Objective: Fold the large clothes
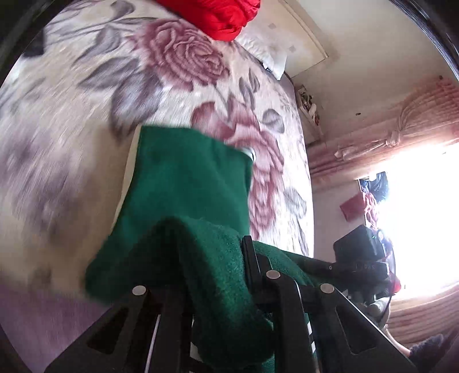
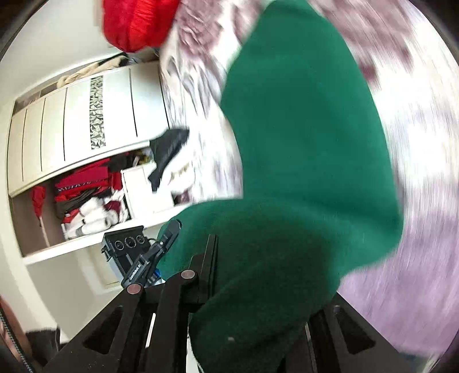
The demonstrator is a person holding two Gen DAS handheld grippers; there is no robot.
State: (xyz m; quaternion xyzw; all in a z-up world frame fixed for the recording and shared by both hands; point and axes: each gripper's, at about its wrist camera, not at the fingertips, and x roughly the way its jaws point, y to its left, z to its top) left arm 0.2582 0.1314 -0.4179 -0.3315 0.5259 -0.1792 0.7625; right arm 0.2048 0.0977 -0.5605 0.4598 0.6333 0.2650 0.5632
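Note:
A dark green fleece garment [image 1: 186, 183] hangs over the rose-patterned bedspread [image 1: 178, 63]. My left gripper [image 1: 212, 258] is shut on a fold of it, and the cloth drapes over the fingers and hides the tips. In the right wrist view the same green garment [image 2: 301, 143] fills the middle. My right gripper [image 2: 258, 272] is shut on another bunch of it, with the fingertips buried in the cloth. The other gripper shows in each view, in the left wrist view [image 1: 361, 258] and in the right wrist view [image 2: 160, 252]. Both views are blurred by motion.
A red garment [image 1: 221, 17] lies at the far end of the bed beside white pillows [image 1: 266, 43]. A bright window with pink curtains [image 1: 401, 137] is at the right. A white wardrobe [image 2: 80, 120] with open shelves of clothes [image 2: 86, 198] stands beside the bed. A black item [image 2: 167, 152] lies on the bed.

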